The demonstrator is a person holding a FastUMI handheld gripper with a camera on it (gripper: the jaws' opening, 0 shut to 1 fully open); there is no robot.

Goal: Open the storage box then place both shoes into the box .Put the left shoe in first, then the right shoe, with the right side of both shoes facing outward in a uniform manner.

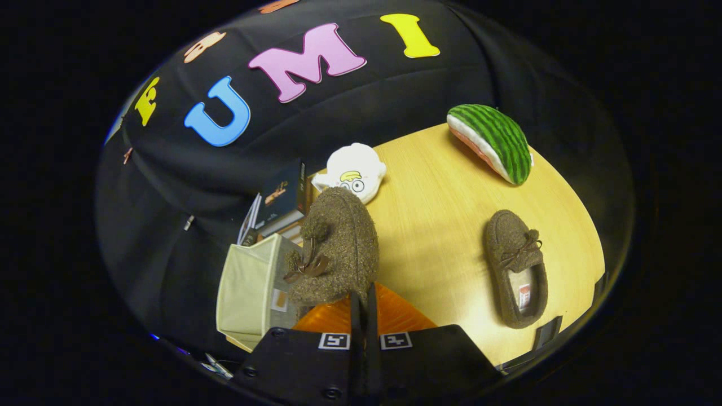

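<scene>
Gripper [364,301] fingers pinch nearly closed on a fuzzy brown slipper [335,248], held above the orange storage box [389,316]; its mate [516,268] lies apart on the wooden table [440,225].

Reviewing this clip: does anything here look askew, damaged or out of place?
Nothing looks damaged or spilled. The tool is shut on a brown slipper, which hangs tilted above the orange box. The other slipper lies flat on the table. A watermelon plush and a white plush sit beyond.
</scene>
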